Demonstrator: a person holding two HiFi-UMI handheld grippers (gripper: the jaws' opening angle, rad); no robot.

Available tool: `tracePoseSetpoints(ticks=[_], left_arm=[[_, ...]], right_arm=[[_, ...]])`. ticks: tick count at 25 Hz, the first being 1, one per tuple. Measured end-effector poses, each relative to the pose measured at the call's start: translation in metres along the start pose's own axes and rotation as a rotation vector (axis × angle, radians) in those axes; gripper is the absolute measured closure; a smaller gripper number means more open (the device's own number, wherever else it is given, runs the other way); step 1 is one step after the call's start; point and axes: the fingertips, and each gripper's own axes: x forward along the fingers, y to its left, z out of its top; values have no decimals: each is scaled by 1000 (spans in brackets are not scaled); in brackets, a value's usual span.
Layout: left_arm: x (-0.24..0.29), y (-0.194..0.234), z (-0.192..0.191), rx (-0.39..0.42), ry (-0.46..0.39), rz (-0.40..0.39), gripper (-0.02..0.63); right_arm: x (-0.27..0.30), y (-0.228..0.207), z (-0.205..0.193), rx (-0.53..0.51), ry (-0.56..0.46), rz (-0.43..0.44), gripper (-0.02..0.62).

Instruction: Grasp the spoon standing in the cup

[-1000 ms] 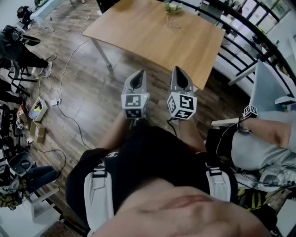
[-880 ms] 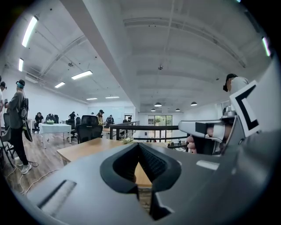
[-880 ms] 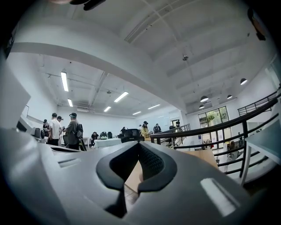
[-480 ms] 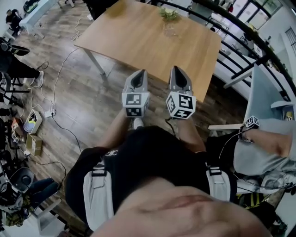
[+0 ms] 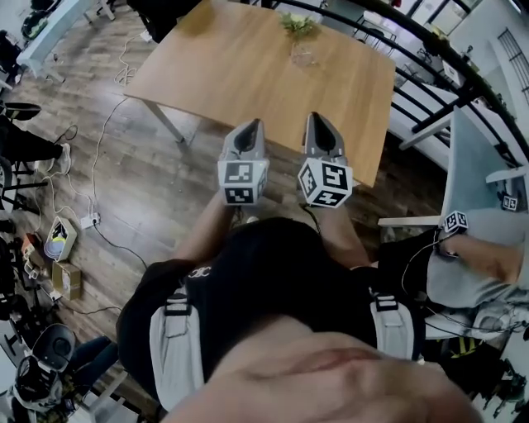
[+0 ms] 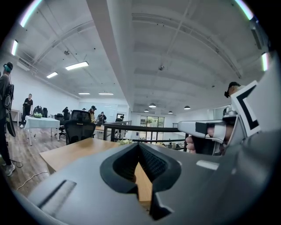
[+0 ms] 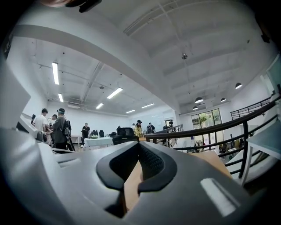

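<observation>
A wooden table stands ahead of me. Near its far edge sits a small clear glass with green sprigs above it; it is too small to make out a spoon. My left gripper and right gripper are held side by side over the table's near edge, well short of the glass. Both are shut with nothing between the jaws. In the left gripper view the left gripper points across the tabletop. The right gripper points the same way in its own view.
A black railing runs behind and to the right of the table. A seated person with a marker cube is at my right. Cables, boxes and gear lie on the wooden floor to the left. People and office chairs are far off.
The table has come nearer and lower in the head view as I moved toward it. Both grippers stay shut and side by side.
</observation>
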Motion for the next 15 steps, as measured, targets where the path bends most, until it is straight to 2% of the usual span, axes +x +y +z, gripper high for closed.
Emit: tracePoseSetpoints(ticks=[5, 15], left_arm=[[9, 14, -10, -6, 18, -4, 594], [20, 34, -6, -18, 15, 8, 594]], right_arm=[[10, 5, -7, -12, 12, -4, 595], [36, 11, -12, -9, 32, 1, 595]])
